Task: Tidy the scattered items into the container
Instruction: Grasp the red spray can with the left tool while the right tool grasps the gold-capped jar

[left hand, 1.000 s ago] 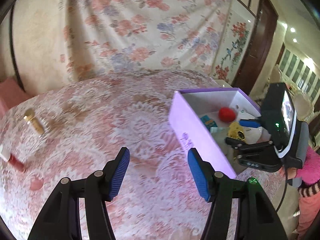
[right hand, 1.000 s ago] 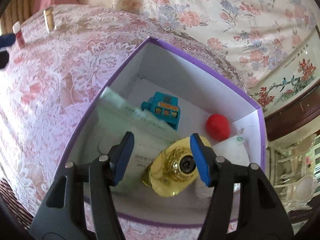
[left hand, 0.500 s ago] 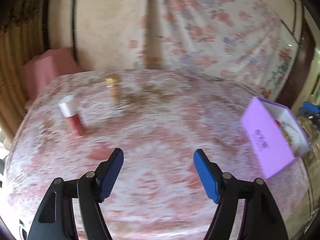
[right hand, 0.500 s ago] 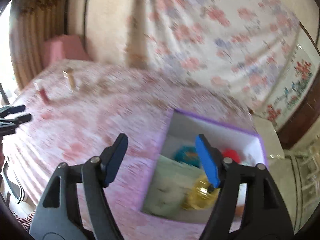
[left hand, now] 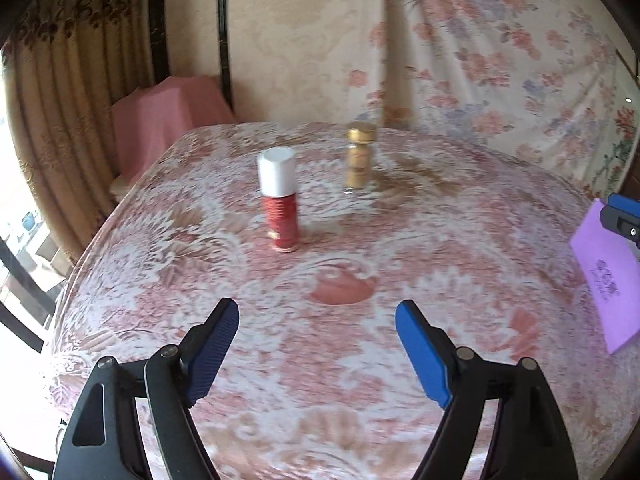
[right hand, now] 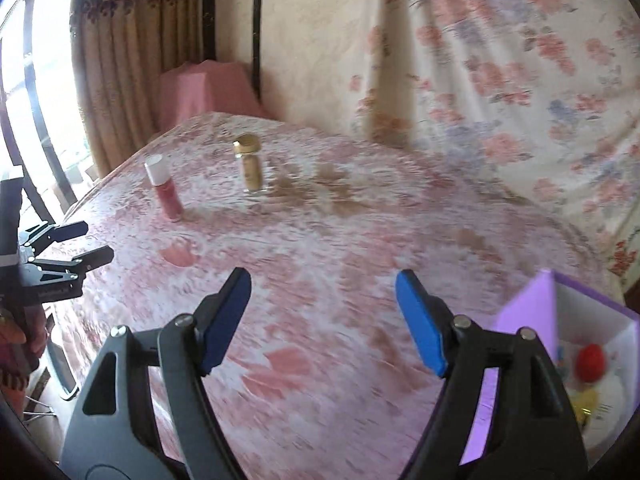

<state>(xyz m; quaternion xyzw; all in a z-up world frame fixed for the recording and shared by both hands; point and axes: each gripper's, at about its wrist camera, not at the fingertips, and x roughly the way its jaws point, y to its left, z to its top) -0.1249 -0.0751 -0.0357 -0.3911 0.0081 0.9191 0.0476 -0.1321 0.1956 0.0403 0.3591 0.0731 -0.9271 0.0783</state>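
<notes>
Red bottle [left hand: 280, 204] and gold bottle [left hand: 359, 160] stand upright near the table's [left hand: 440, 248] far edge; the purple box [right hand: 560, 344], seemingly at its right edge. Left gripper [left hand: 316, 344] and right gripper [right hand: 323, 312] gape wide, empty.

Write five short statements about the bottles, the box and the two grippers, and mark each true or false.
1. The red bottle with a white cap stands upright on the table. True.
2. The gold bottle lies inside the purple box. False: it stands on the table, beyond the red bottle.
3. The left gripper is open and holds nothing. True.
4. The right gripper is shut on the red ball. False: it is open and empty; the ball lies in the box.
5. Two bottles remain outside the box. True.
</notes>
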